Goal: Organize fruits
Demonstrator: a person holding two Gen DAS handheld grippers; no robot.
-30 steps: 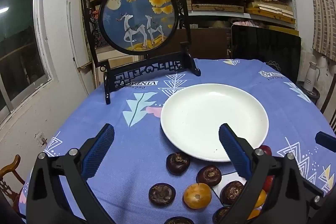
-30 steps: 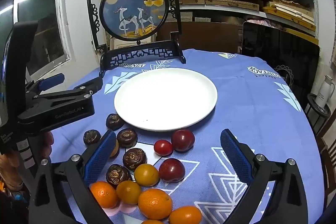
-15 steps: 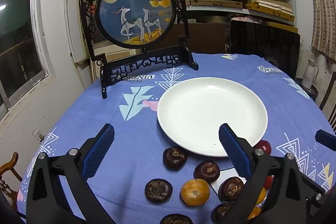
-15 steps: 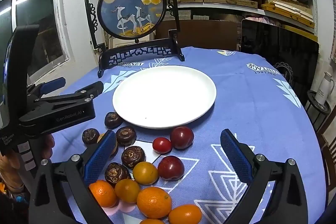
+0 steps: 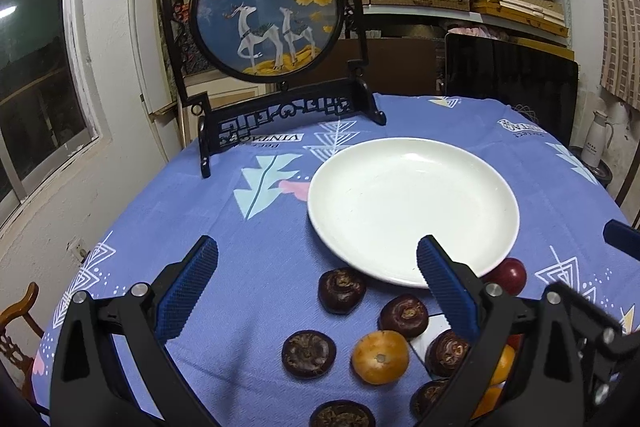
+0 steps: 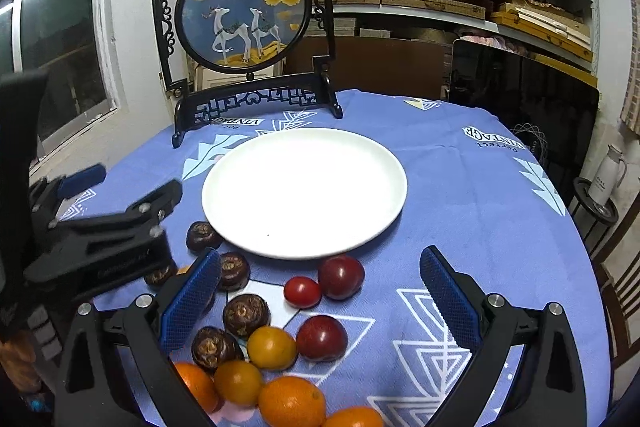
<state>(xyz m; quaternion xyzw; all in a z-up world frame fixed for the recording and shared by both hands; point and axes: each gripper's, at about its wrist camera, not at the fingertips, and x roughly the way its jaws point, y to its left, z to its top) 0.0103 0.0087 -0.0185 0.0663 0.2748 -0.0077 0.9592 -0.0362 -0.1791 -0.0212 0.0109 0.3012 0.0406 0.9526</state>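
table: round table under a blue cloth with white geometric prints (image 6: 460, 195), everything sits on it
screen: round painted deer panel in a black carved wooden stand (image 5: 268, 11), upright at the far edge, well behind the plate
plate: big white round ceramic plate (image 6: 304, 155), totally bare, nothing sorted onto it yet
fruit pile: all bunched on the cloth at the plate's near rim. Dark brown water chestnuts (image 5: 342, 289) on the left side, 3 dark red plums (image 6: 341, 275) plus 1 small red tomato (image 6: 302, 291) in the middle, oranges and small yellow-orange citrus (image 6: 272, 347) nearest the camera
left gripper (image 5: 316, 287): black frame, blue ribbed pads, jaws spread wide, holding nothing, hovering over the chestnuts
right gripper (image 6: 320, 299): same build, also wide and empty, above the plums and tomato
risk: honestly the fruit is round and packed tight, so closing on 1 could nudge its neighbours rolling toward the table edge. Squeeze the tomato too hard and it probably splits. Both grippers are near each other too, so they might bump.
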